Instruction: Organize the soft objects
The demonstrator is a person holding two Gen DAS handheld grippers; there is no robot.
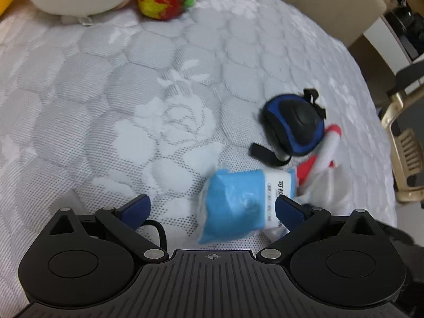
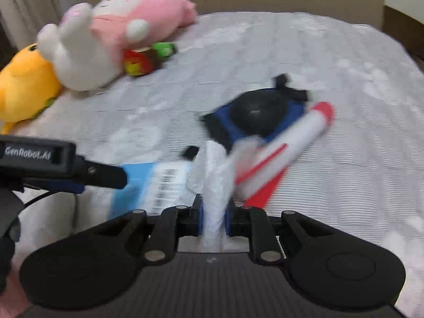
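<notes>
- Plastic wrap (image 2: 214,185) of a white-and-red toy (image 2: 281,143) is pinched by the right claw (image 2: 214,218).
- Left claw (image 1: 212,209) is spread wide above a blue packet (image 1: 235,201) on the bed (image 1: 132,92).
- A blue-black pad (image 1: 294,122) lies just beyond the packet, touching the toy.
- Plush toys (image 2: 106,37) are grouped at the bed's far side.

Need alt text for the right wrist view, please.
The right gripper is shut on a clear plastic bag holding a red-and-white rocket toy, over a white quilted bed. A blue pad and plush toys lie beyond.
</notes>
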